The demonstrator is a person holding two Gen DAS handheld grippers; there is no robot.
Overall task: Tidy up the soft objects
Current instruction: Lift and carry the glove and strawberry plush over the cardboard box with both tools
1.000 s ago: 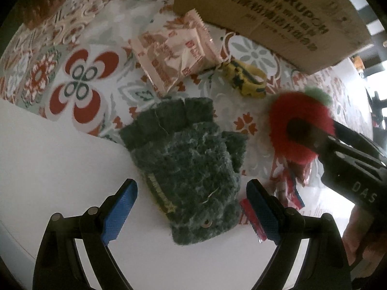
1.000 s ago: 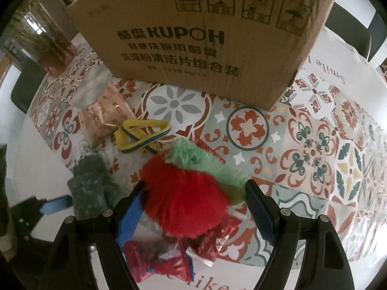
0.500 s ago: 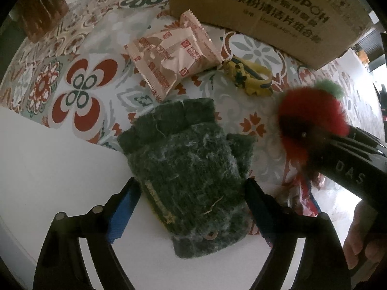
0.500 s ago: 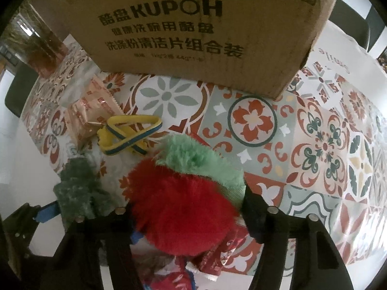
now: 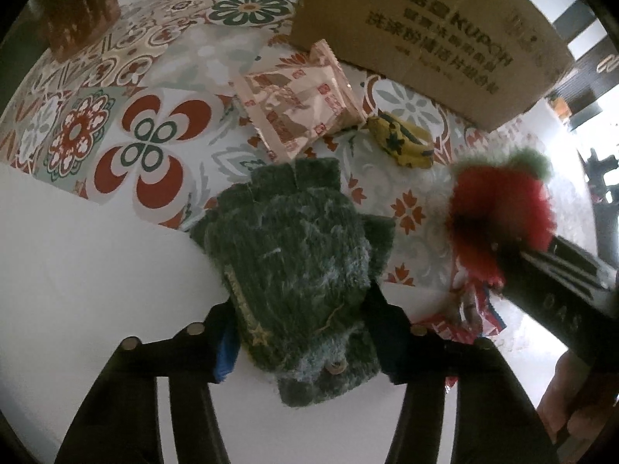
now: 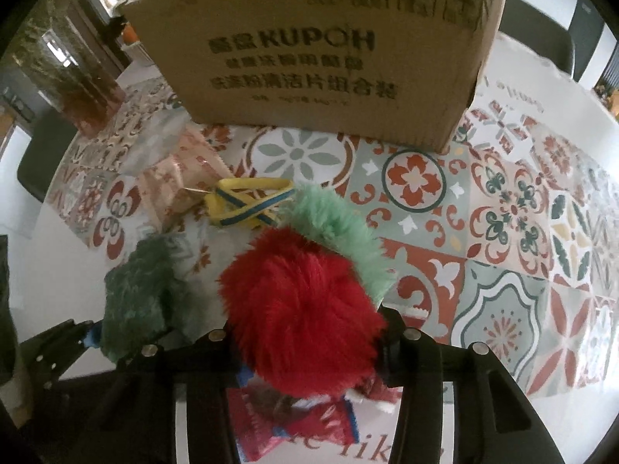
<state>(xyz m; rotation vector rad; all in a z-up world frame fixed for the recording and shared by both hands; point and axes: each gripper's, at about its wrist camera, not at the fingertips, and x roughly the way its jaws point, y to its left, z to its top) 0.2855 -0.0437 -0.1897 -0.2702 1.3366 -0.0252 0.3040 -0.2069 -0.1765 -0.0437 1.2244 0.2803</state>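
Currently, both grippers are grasping 1 soft object each, and the step in hand appears to be the pick-up before transfer to the cardboard box.

1. The left gripper is clenching on the dark green knit glove. Its fingers are pressing into the cuff end, while the rest of the glove is lying across the edge where the patterned tablecloth meets the white table surface.
2. The right gripper is clenching on the red furry pom-pom, which is carrying a pale green furry tuft on its far side. Whether the pom-pom is clear of the table cannot be told from these views.
3. A pink snack packet and a yellow strap with a blue stripe are lying just in front of the box. Red wrappers are lying beneath the right gripper.

Next move, as a judgement: each gripper is likely needing to lift its object above the box rim and release it inside. The box opening is not visible, so clearance is requiring care; both objects are compressing easily and may be slipping if the grip is loosening.

Readable writing: the box is showing "KUPOH" with lines of Chinese characters below and handling symbols above. The right gripper body, seen from the left wrist view, is showing "DAS".
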